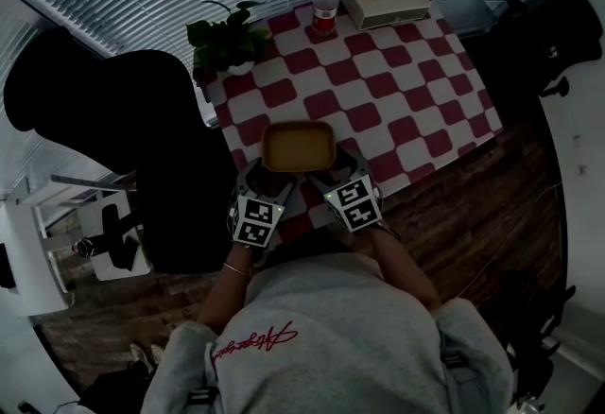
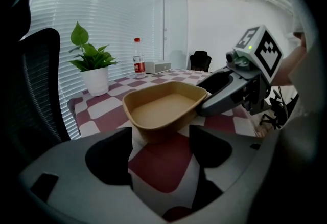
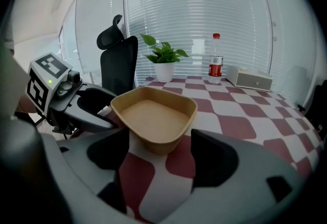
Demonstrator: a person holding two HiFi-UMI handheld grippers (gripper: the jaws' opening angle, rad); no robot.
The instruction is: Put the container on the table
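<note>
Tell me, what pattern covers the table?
The table has red-and-white checks, clearest in the head view.

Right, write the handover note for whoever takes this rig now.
Left gripper: jaws apart, empty.
Right gripper: jaws apart, empty.
Shallow tan paper container: upright, empty, on the red-and-white checked table near its front edge, just ahead of both pairs of jaws, ungripped.
Done: container is on the table.
To do: probably only to draw both grippers back.
</note>
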